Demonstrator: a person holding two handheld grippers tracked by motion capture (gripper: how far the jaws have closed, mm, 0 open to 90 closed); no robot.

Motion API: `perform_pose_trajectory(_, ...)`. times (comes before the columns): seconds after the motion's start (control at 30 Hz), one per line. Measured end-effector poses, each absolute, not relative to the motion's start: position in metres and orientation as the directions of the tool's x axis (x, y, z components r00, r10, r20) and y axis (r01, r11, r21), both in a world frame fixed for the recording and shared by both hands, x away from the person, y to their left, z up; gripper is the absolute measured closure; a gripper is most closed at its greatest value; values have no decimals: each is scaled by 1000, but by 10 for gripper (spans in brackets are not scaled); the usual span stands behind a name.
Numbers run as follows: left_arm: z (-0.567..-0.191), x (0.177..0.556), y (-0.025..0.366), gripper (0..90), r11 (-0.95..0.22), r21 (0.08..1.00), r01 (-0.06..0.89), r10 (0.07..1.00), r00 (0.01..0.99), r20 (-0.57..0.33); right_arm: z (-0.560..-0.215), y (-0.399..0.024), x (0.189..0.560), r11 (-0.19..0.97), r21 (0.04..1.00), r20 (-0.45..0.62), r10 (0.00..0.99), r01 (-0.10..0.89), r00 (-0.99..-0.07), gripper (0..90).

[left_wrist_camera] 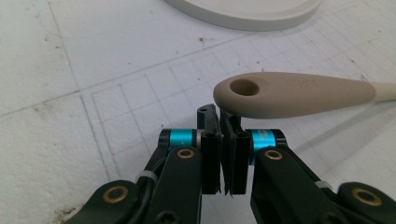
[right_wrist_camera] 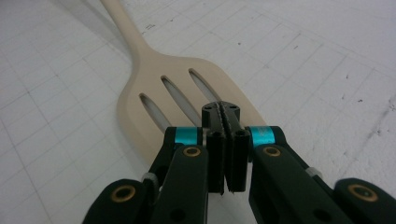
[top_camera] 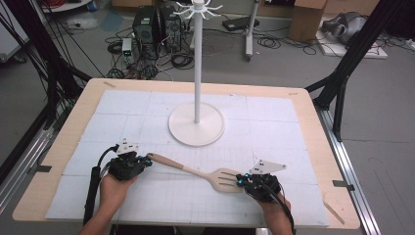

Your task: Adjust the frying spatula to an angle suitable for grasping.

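1. My left gripper [top_camera: 145, 160] is clenched, jaws pressed flat together with nothing between them; in the left gripper view [left_wrist_camera: 224, 122] its tips sit just under the spatula's [top_camera: 195, 172] handle end.
2. That handle end, with its hanging hole, lies across the jaw tips and runs off to the right.
3. My right gripper [top_camera: 241, 181] is clenched too, and I cannot tell whether it pinches the blade's edge.
4. In the right gripper view [right_wrist_camera: 221, 110] its tips rest over the slotted blade's near edge.
5. The spatula [right_wrist_camera: 173, 88] lies between both grippers on the white mat [top_camera: 274, 142].
6. The rack's [top_camera: 196, 122] round base stands beyond it, well apart.
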State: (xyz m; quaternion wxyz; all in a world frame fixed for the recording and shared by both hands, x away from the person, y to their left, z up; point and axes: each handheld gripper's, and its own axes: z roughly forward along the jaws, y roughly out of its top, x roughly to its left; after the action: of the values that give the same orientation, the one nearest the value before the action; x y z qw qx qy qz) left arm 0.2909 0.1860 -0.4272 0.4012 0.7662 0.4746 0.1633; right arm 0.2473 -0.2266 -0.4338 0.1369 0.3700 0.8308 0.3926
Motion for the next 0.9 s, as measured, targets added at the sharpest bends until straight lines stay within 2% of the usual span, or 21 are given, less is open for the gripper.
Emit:
perform_pose_trajectory(0.67,-422,333,162,864,-246,755,608,874,475,-98,-433,-224,243,423,755,69,709,501,-702,872)
perform_pose_trajectory(0.9,-427,335,160,852,-255,741,621,875,474,-97,-431,-225,242,405,771,73,710,491,-700,829)
